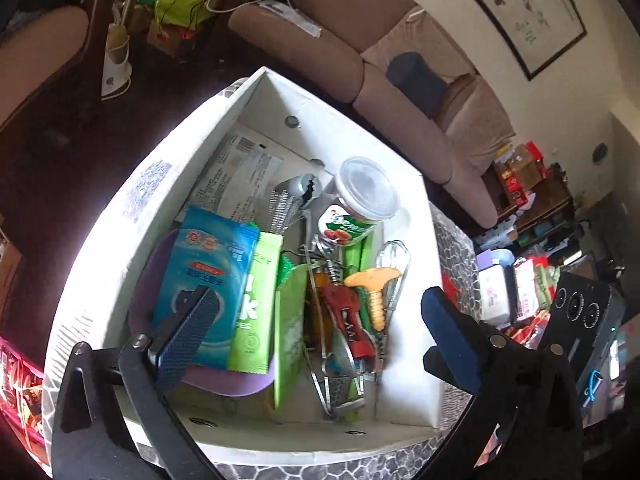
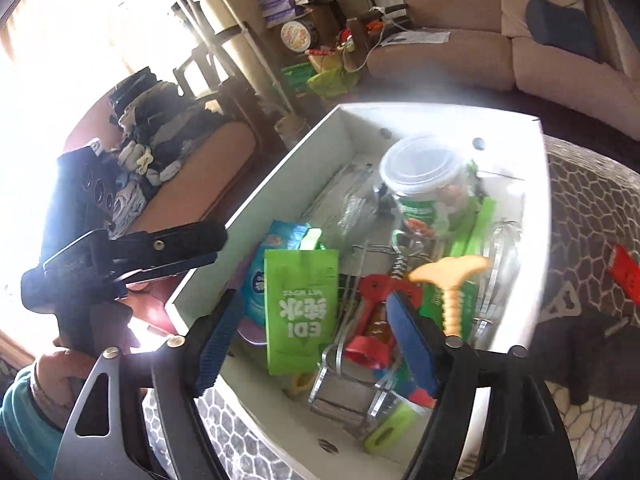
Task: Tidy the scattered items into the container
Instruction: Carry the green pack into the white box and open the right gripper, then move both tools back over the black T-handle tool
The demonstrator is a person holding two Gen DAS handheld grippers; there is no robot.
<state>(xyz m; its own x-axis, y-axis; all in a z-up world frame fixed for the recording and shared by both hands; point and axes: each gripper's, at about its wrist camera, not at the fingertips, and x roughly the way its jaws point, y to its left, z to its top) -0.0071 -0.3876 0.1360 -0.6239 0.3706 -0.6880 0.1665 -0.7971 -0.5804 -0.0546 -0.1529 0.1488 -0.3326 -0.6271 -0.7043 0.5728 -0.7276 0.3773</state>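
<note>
Both tongs, left gripper [image 1: 320, 320] and right gripper [image 2: 316, 344], hang released above the white box [image 1: 416, 248]; the red opener [image 2: 624, 280], right of the right tongs, looks stiff and light, best pinched midway

I am in a lived-in home sitting room. A long beige sofa [image 1: 400, 92] curves along the wall, with a dark blue cushion [image 1: 416, 80] on its seat and papers [image 2: 416, 37] on its armrest. Above the sofa hangs a framed ink painting [image 1: 524, 12]. At the sofa's far end stand cluttered shelves of boxes and packets [image 2: 296, 32]. Across from the sofa, sunlit curtains [image 2: 92, 20] glow behind a chair heaped with socks and clothes [image 2: 152, 148].
</note>
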